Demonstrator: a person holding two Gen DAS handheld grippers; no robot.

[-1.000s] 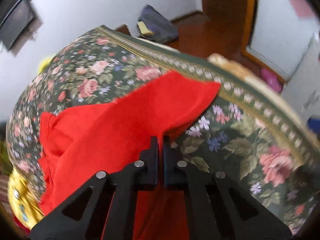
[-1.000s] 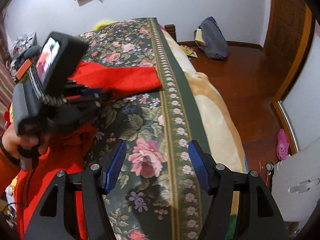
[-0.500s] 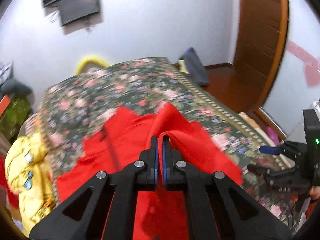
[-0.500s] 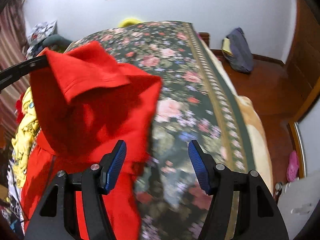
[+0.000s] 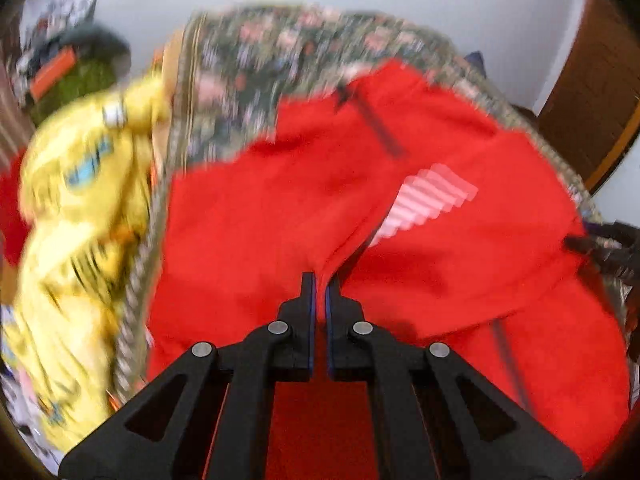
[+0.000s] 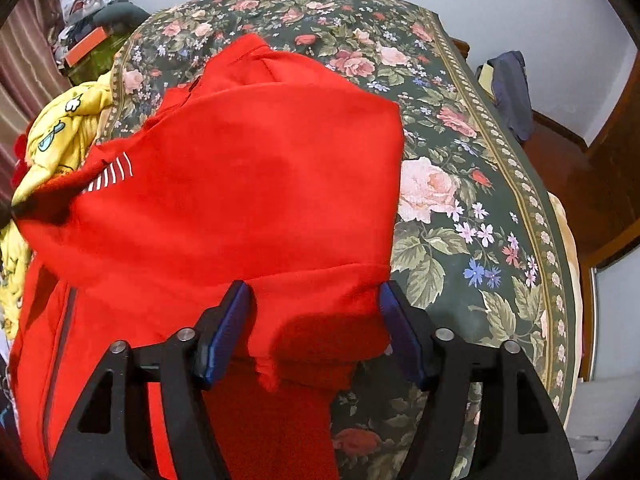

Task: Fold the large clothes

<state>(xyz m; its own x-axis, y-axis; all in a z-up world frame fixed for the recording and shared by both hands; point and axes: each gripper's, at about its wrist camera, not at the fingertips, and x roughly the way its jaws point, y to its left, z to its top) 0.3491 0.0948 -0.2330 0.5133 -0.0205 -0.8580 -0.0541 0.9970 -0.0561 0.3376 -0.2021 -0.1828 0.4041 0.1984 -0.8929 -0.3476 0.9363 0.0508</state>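
A large red garment (image 6: 240, 184) with a white striped logo (image 6: 110, 174) lies folded over itself on the bed with a floral cover (image 6: 460, 184). My left gripper (image 5: 320, 284) is shut on a fold of the red garment (image 5: 280, 208) and holds it over the garment's left side. My right gripper (image 6: 314, 296) is open, its blue pads either side of the garment's near edge, gripping nothing. The right gripper's tips also show at the right edge of the left wrist view (image 5: 600, 244).
A yellow printed garment (image 6: 52, 140) hangs off the bed's left side, also in the left wrist view (image 5: 76, 216). A dark bag (image 6: 512, 88) sits on the wooden floor by the far wall. Clutter (image 6: 92, 28) is piled at the back left.
My left gripper has carried the red fold across to the left side of the garment, laying it over itself. My right gripper has moved down to the garment's near edge, still open.
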